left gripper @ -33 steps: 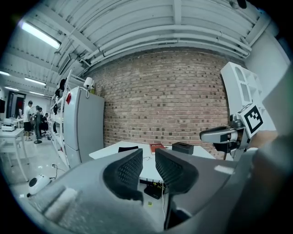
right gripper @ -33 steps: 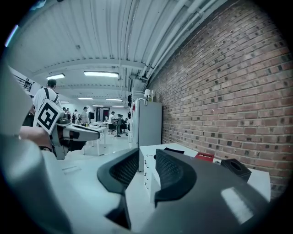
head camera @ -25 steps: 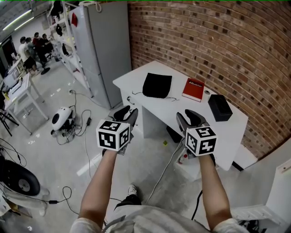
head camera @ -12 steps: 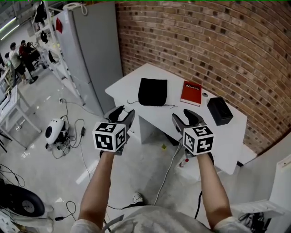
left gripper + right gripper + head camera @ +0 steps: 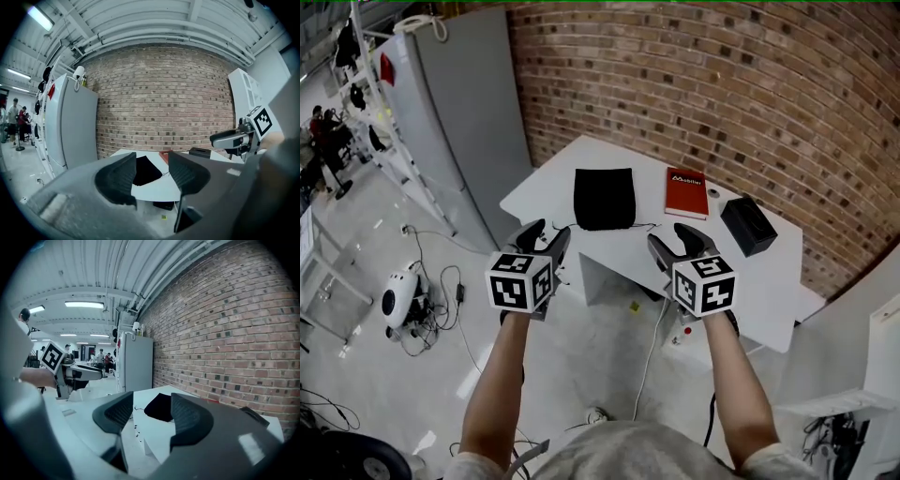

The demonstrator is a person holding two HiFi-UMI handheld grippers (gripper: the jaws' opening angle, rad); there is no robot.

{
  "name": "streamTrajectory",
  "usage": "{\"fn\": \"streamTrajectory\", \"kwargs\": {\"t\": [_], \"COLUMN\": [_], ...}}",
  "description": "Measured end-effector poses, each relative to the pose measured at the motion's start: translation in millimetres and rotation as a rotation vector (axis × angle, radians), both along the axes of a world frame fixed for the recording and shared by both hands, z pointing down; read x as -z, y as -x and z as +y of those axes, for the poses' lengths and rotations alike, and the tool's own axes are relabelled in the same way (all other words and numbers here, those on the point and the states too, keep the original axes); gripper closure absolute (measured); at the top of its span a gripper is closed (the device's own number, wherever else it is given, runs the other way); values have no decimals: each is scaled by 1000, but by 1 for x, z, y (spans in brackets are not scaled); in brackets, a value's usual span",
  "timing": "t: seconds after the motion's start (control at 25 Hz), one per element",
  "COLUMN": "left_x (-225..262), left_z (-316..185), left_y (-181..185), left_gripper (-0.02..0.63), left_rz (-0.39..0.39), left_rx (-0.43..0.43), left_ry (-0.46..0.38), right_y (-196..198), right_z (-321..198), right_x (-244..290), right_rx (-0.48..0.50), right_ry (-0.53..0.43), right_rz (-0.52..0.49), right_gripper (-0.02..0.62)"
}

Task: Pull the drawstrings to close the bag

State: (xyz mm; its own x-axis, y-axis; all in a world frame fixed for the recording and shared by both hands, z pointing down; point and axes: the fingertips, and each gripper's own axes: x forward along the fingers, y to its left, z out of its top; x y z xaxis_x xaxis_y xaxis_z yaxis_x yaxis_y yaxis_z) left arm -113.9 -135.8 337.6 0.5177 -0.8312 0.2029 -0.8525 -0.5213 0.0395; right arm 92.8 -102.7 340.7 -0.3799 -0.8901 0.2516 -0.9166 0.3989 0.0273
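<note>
Both grippers are up in the air over the floor, well short of the table [image 5: 741, 281]. L gripper [image 5: 546, 236]: jaws opening, already wide, nothing btwn them. R gripper [image 5: 675, 242]: same, opening wide, empty. Task not started yet imo.

Black drawstring bag [image 5: 604, 198] lies flat near the table's front edge, toward its left corner. Drawstrings [image 5: 645, 225] trail out both sides at the bag's near end, so the mouth prob faces us.

Risks:
- Cords are thin and lie flat on the top, so the pads may pinch bag cloth or miss altogether. Needs a low, precise approach.
- Bag looks light and nothing pins it. Pull both cords the same way and it prob just slides, poss off the front edge, w/o cinching. Pull apart, L vs R.
- Left cord end sits close to the front edge; a nudge could drop it over.
- Uneven pull could bunch the mouth on one side and leave it part open.

Around:
- Red book [image 5: 687, 193] is just right of the bag, not touching. The R cord runs toward it, so R gripper could bump it.
- Black box [image 5: 748, 225] is further right, well apart from the bag.
- Small round item btwn book and box, can't ID.
- Grey fridge [image 5: 459, 112] is left of the table, brick wall [image 5: 722, 84] behind it.
- Cable [image 5: 649, 342] on the floor at the table front is a trip/snag risk walking in.
- Nothing stands btwn the grippers and the bag.
</note>
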Motion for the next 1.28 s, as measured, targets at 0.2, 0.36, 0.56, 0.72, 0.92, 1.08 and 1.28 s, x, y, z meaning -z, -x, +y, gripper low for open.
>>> {"fn": "streamTrajectory", "kwargs": {"t": [0.2,0.36,0.56,0.72,0.92,1.08,1.28], "left_x": [-4,-10,-16,-17,-23,-30,-40], "left_z": [-14,-19,-18,-17,-20,-28,-50], "left_y": [6,10,12,7,7,9,0], "left_gripper": [387,387,387,387,387,387,387], "left_rz": [-3,-7,1,-5,-38,-49,-58], "left_rx": [-36,-58,-67,-78,-88,-85,-92], "left_ry": [-2,-6,1,5,6,11,24], "right_y": [5,7,12,12,12,12,5], "right_z": [-6,-5,0,1,-2,-10,-32], "right_x": [-3,-8,-14,-13,-19,-25,-36], "right_rx": [-38,-64,-74,-76,-75,-69,-65], "right_ry": [-1,0,5,3,1,6,22], "right_rz": [8,10,22,21,11,10,15], "right_gripper": [354,354,354,354,354,354,354]}}
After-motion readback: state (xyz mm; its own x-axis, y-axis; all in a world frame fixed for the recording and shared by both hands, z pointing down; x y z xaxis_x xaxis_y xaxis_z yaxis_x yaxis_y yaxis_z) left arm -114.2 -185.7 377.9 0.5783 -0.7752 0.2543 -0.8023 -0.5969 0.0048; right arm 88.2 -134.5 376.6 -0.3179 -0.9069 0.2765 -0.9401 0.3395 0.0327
